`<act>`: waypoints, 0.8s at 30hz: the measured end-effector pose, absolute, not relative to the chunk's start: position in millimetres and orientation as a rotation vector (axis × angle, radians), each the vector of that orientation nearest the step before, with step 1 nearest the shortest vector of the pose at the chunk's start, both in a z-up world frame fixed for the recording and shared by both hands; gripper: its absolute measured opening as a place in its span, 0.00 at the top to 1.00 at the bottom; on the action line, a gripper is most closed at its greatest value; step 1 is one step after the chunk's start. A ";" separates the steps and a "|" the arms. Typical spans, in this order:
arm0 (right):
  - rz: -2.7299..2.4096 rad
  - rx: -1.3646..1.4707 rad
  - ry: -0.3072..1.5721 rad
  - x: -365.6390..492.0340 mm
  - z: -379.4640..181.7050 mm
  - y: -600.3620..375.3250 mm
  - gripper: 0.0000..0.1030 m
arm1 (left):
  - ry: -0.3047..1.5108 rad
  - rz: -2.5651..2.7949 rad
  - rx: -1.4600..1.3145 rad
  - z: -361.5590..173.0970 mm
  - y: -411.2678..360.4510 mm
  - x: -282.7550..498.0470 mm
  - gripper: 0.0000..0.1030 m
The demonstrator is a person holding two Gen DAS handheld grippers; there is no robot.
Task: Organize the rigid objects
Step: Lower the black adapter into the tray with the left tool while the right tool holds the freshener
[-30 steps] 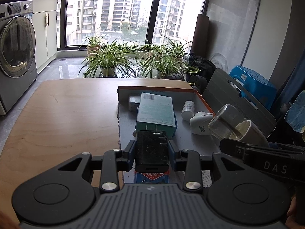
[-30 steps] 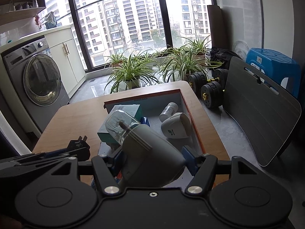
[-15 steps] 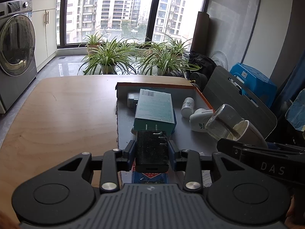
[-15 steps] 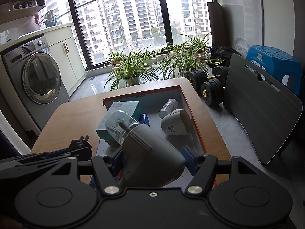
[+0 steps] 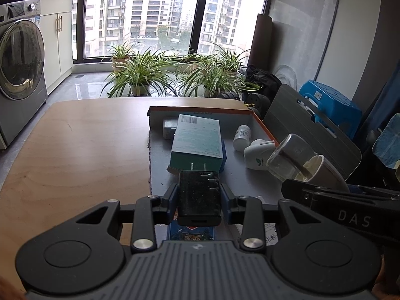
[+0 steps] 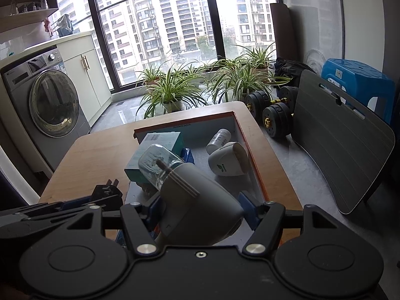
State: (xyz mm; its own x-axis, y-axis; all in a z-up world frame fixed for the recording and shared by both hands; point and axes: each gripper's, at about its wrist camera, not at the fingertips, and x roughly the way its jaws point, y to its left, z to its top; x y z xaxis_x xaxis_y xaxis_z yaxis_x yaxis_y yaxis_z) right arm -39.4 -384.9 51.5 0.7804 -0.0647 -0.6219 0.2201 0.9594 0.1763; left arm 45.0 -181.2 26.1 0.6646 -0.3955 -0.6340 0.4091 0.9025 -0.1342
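Observation:
My left gripper (image 5: 199,197) is shut on a black plug adapter (image 5: 199,200), prongs pointing forward, held above the near end of an orange-rimmed cardboard tray (image 5: 263,127). My right gripper (image 6: 197,210) is shut on a grey device with a clear cap (image 6: 190,195), tilted up to the left; it also shows in the left wrist view (image 5: 295,165). In the tray lie a teal box (image 5: 197,142), a white pill bottle (image 5: 242,135), a white device with a leaf logo (image 5: 258,153) and a small grey item (image 5: 169,127).
The tray sits on the right part of a wooden table (image 5: 75,150). Potted plants (image 5: 140,75) stand beyond the far edge. A washing machine (image 5: 17,75) is at left. Dumbbells (image 6: 272,115), a grey board (image 6: 337,145) and a blue stool (image 6: 357,85) are at right.
Both grippers have pulled back slightly from the tray, still holding their objects. The tray contents have not moved.

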 end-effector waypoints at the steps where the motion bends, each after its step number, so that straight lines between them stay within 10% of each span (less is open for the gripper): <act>1: -0.155 0.247 0.658 -39.6 51.5 -385.5 0.24 | 0.712 -0.456 0.020 26.5 -181.8 44.5 0.65; 24: -0.137 0.230 0.633 -32.8 64.1 -384.2 0.24 | 0.679 -0.447 0.020 40.4 -186.9 51.1 0.65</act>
State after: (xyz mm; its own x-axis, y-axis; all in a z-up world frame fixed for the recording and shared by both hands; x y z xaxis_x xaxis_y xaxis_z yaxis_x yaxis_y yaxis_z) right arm -32.8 -384.2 64.1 0.7983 -0.0570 -0.5995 0.1967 0.9656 0.1701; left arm 51.1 -186.9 40.4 0.6873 -0.3925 -0.6112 0.4055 0.9055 -0.1254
